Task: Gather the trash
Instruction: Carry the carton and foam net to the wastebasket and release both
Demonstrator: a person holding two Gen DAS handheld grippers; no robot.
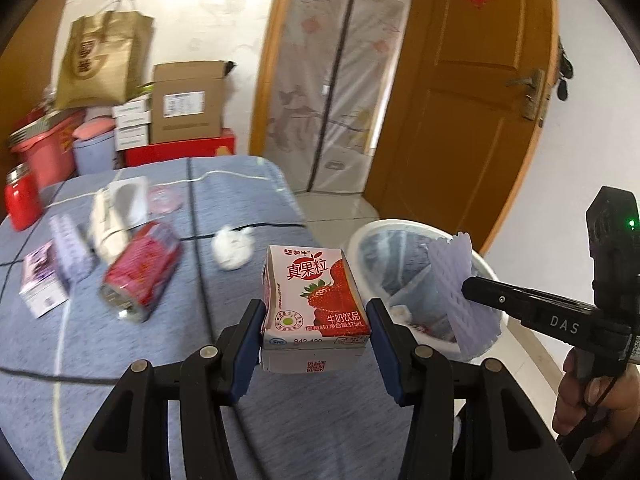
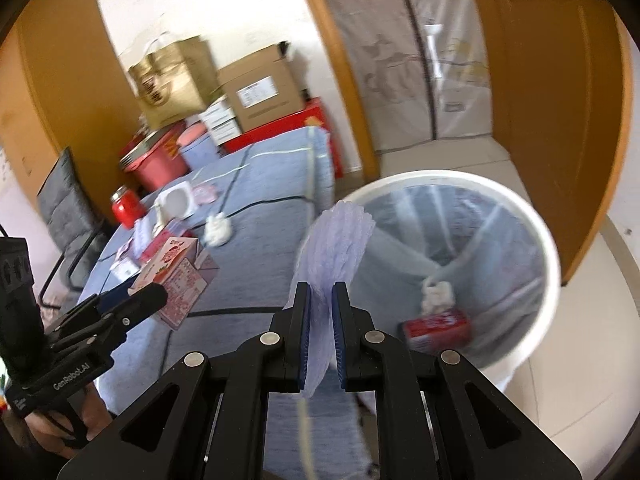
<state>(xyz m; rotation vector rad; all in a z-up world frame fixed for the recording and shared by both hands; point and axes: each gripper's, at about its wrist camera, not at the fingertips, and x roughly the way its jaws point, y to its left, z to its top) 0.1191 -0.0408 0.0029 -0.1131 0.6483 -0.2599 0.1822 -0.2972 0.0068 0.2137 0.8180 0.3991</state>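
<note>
Beside the white trash bin (image 2: 536, 236), the left gripper (image 1: 316, 332) clamps a strawberry milk carton (image 1: 314, 296) just short of the bin's rim, while the right gripper (image 2: 320, 320) pinches a lilac foam fruit net (image 2: 332, 248) at the rim's near edge. A red can (image 2: 436, 328) and crumpled tissue (image 2: 438, 294) already lie inside. Released too early, the light net could drift outside; the carton could strike the rim.
</note>
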